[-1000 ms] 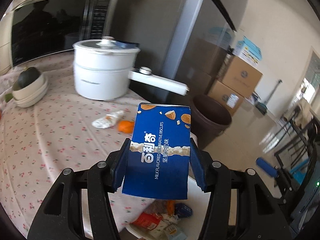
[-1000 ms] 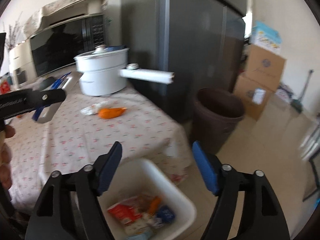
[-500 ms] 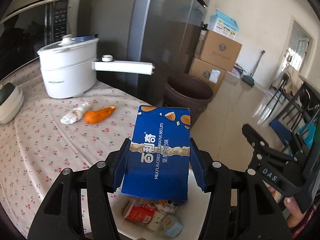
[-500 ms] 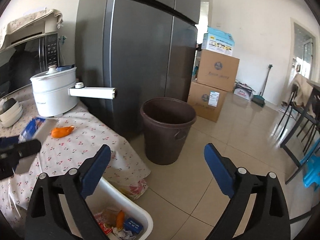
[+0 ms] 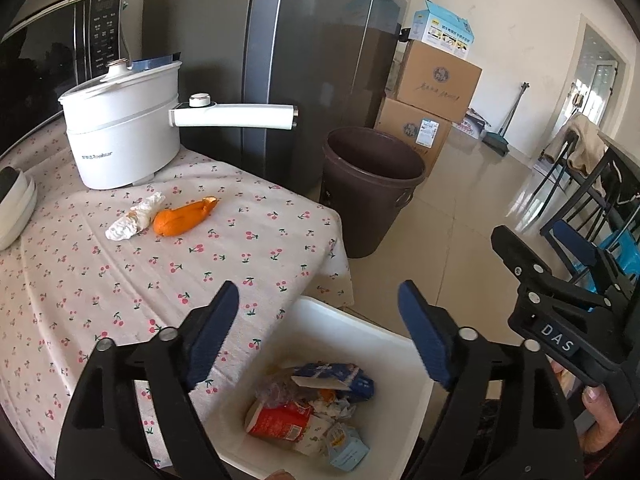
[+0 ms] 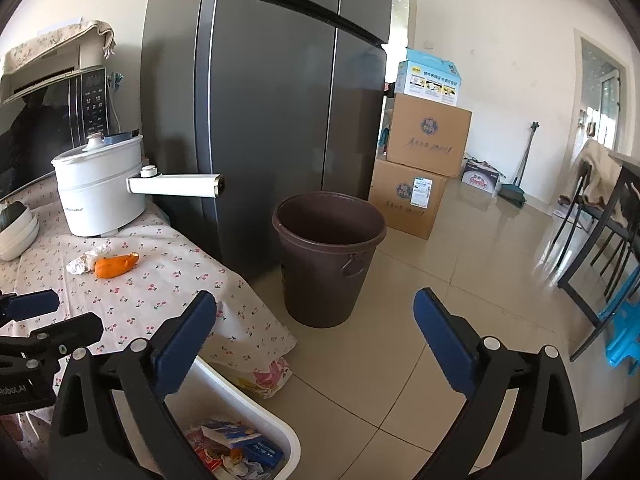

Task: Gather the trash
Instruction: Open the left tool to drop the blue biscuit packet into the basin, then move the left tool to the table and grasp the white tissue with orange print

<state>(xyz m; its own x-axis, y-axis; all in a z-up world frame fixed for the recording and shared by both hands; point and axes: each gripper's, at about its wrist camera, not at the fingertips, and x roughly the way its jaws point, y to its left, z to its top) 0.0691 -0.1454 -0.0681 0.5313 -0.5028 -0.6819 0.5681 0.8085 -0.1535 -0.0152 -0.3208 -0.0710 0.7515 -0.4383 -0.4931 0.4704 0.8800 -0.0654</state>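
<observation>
Lying in the white bin, blue biscuit box; both grippers' jaws apart, empty.

Bin top wide open, clear drop under left gripper. Table edge tight on bin's left. Right gripper crowds right side. Bucket beyond, floor between free.
</observation>
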